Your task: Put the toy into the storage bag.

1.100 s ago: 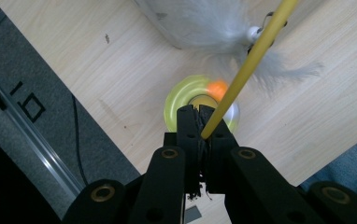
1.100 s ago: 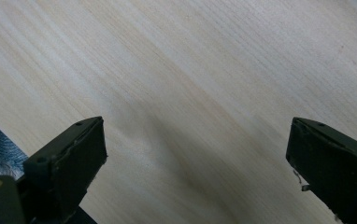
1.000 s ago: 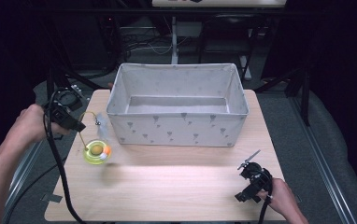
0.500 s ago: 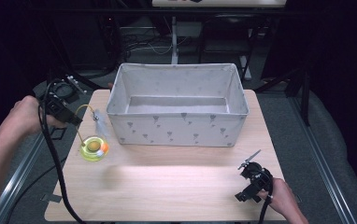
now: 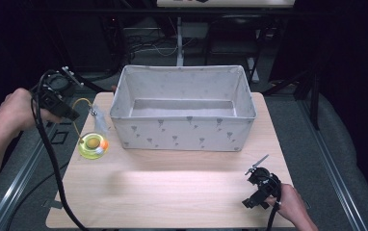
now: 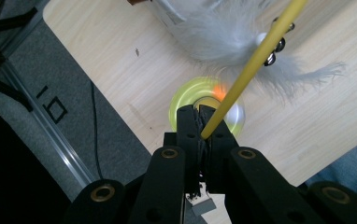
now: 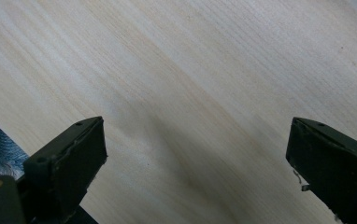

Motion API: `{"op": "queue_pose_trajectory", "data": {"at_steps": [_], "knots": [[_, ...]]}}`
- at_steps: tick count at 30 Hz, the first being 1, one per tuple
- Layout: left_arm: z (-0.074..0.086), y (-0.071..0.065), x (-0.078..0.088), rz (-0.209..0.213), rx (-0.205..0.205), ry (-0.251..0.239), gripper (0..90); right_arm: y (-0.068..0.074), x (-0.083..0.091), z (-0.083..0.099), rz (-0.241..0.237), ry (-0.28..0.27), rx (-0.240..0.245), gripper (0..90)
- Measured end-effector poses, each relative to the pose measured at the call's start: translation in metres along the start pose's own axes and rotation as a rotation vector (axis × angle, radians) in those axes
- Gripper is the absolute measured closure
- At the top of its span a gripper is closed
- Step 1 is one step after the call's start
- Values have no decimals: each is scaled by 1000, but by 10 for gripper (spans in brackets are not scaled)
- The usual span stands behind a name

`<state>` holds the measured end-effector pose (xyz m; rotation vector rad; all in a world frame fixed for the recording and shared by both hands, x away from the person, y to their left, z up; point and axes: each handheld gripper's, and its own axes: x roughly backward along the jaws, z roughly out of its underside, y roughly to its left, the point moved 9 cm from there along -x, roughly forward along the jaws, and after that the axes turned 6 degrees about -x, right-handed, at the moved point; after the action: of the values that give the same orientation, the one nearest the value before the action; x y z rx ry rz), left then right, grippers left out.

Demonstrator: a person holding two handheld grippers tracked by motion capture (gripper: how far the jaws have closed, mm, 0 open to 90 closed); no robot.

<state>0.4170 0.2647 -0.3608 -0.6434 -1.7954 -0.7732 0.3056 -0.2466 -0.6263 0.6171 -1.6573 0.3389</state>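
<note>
The pale wooden table [image 5: 182, 192] carries the grey fabric storage bin [image 5: 184, 108] at centre frame. At left, the left gripper [image 5: 69, 113] is clamped on the yellow wand of a feather cat toy [image 5: 93, 139] (base dangling), which should clear the rim before release. The right gripper [image 5: 259, 185] rests wide apart, empty, at lower right.

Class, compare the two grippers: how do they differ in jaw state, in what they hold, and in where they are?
The left gripper is shut on the yellow wand of a feather toy; the right gripper is open and empty. The left is off the table's left edge; the right rests at its near right corner. Both have black jaws.
</note>
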Motion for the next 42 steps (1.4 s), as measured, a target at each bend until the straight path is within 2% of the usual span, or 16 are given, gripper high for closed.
{"op": "queue_pose_trajectory", "data": {"at_steps": [9,11,12,15,18,26,35,42], "knots": [[-3,7,12,-18,-1,3,876,0,0,0,1,-1,-1,46],[-4,8,14,-21,6,-1,877,-1,2,0,5,18,14,46],[-4,8,14,-21,6,-1,877,0,0,0,0,1,-2,46],[-7,11,21,-29,6,-7,877,0,0,0,1,0,-2,46],[-9,13,26,-35,6,-10,877,-2,1,1,4,18,13,46],[-20,20,47,-62,-6,-27,877,1,-1,0,-4,-5,-9,46],[-33,27,65,-88,-14,-29,877,0,-1,0,-6,-1,-6,46],[-47,35,83,-126,-27,-32,878,0,0,0,-13,-4,-12,45]]}}
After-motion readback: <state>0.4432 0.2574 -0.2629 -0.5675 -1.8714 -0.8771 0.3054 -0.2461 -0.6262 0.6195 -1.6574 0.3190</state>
